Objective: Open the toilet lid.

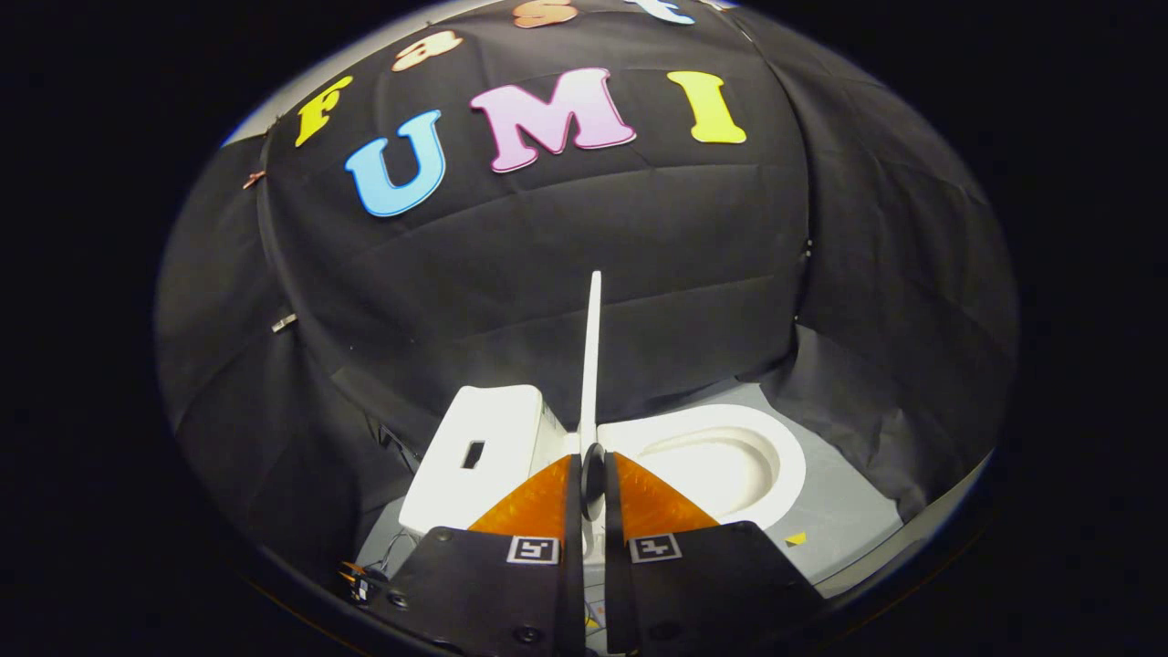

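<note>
White lid (591, 356) upright, pinched between tongs (592, 474).

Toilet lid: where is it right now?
In the gripper view, the toilet lid stands upright, edge-on, between the tank and the open bowl, its near edge pinched in the gripper.

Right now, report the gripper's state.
Gripper: shut on the toilet lid, gripping its thin edge; lid stands upright above the open bowl.
</note>
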Tool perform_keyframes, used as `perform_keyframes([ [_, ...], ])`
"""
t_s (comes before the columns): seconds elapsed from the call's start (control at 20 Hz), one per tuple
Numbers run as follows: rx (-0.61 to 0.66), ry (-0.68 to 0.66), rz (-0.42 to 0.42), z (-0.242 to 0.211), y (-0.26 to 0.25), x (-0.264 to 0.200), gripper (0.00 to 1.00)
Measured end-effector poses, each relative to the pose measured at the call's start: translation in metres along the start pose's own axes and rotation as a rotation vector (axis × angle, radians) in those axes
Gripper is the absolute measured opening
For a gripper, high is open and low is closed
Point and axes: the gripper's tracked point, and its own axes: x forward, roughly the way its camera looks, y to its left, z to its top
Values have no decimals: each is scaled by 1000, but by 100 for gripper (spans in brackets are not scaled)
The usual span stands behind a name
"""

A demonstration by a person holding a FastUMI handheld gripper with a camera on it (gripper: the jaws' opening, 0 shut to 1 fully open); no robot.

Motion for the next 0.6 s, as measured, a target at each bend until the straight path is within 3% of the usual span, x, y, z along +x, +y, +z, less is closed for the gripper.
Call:
perform_keyframes([
  [0.6, -143, -8, 18, -17, 98, 4, 17],
])
